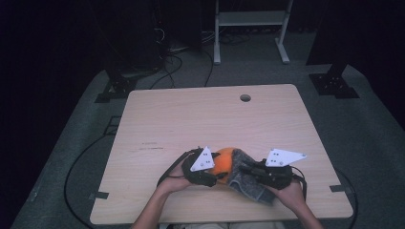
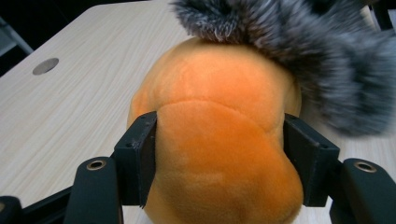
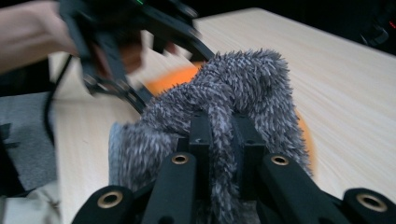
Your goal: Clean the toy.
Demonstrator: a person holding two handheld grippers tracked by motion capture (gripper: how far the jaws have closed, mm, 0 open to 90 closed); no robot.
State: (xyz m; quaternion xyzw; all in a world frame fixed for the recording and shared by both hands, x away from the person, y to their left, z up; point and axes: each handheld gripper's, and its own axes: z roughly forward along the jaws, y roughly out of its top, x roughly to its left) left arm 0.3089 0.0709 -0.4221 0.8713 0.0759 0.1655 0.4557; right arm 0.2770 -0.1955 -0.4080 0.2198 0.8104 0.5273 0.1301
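Status: mid-task, both tools engaged on one object at the near edge of the light wood-grain counter [image 1: 210, 114].

Object: a soft orange plush ball-shaped toy [image 2: 219, 154] partly wrapped by a shaggy grey faux-fur cover [image 3: 233, 102]. In the high view the orange plush [image 1: 224, 160] sits between the two hands, with the grey fur [image 1: 248, 183] draped over its right side and trailing toward the person.

Left gripper [image 2: 219, 161]: jaws spread wide around the orange body and pressing its flanks on both sides; it is clamping the plush. In the high view the left gripper [image 1: 203, 167] sits just left of the toy.

Right gripper [image 3: 219, 135]: jaws drawn nearly together with a tuft of grey fur pinched between them. In the high view the right gripper [image 1: 267, 172] lies on the fur side.

Judgement on progress: the work looks like separating the grey cover from the orange body, or fitting it on; I cannot tell which direction. Roughly half the orange surface is bare and the far part is under fur, so I rate it as partway. Done: both grasps are set. Left: moving the fur fully off or fully over.

Counts:
- orange plush toys: 1
- grey fur covers: 1
- grippers: 2, each with a grey three-cornered plate
- hands: 2
- round cable hole [image 1: 245, 98] in the counter: 1
- no other loose items on the counter
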